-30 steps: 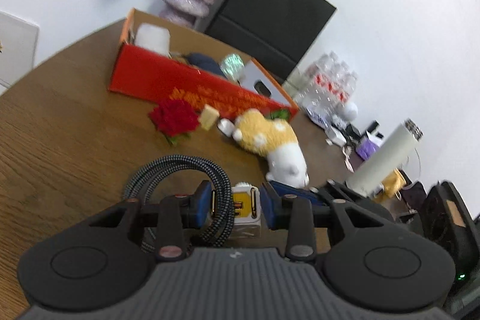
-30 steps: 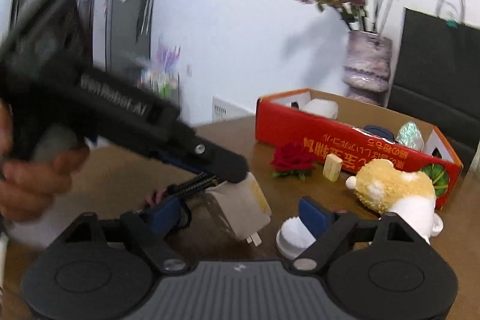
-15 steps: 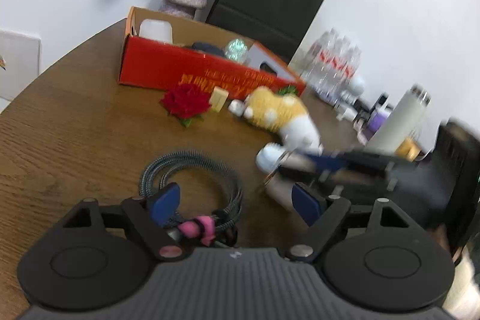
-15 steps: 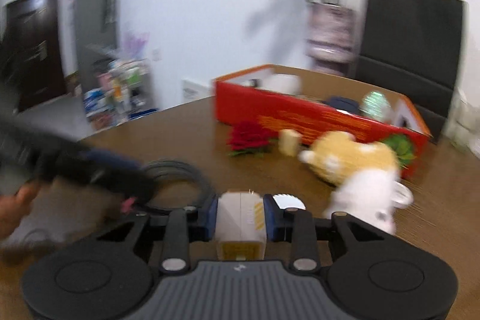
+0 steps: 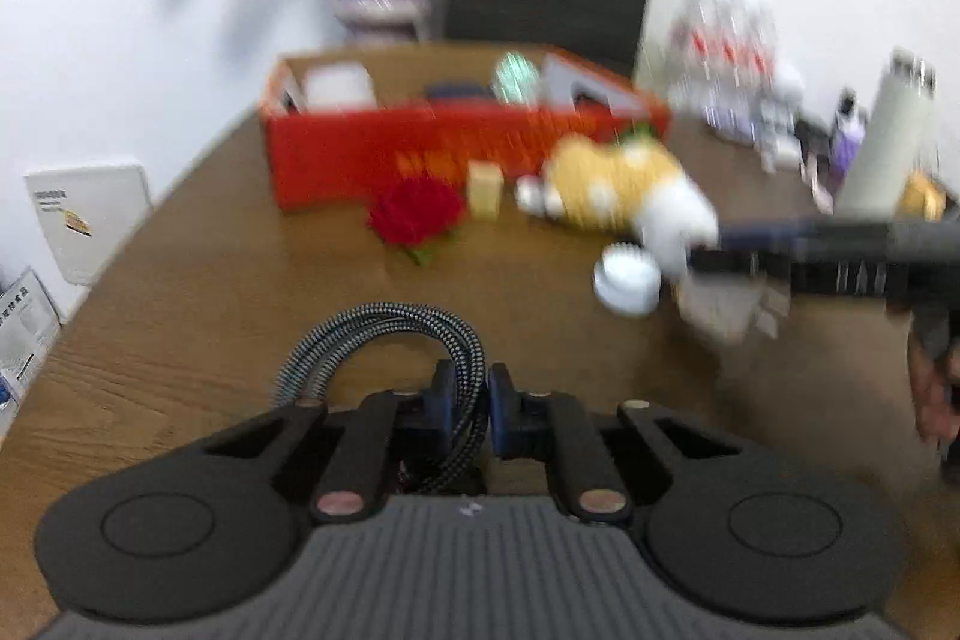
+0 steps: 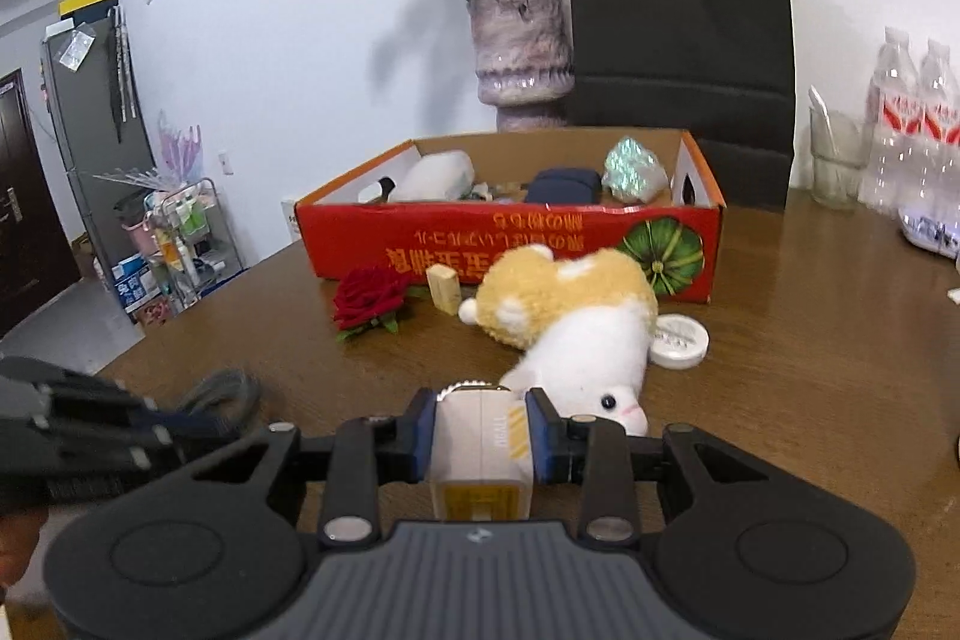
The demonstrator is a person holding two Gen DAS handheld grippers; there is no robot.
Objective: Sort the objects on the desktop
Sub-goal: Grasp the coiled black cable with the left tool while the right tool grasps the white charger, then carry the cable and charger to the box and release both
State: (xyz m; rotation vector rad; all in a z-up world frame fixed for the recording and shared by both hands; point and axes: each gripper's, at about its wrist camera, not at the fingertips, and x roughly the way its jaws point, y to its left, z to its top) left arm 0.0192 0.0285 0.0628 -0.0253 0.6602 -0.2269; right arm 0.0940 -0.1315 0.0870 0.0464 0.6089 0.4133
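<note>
your left hand-held gripper (image 5: 467,409) has just closed and now pinches the coiled braided cable (image 5: 384,340) lying on the wooden tabletop (image 5: 198,292). to its right, your right hand-held gripper (image 6: 480,433) is clamped on the white charger block (image 6: 480,451), with the plush toy (image 6: 570,322) just beyond it, in front of the red cardboard box (image 6: 510,238).
</note>
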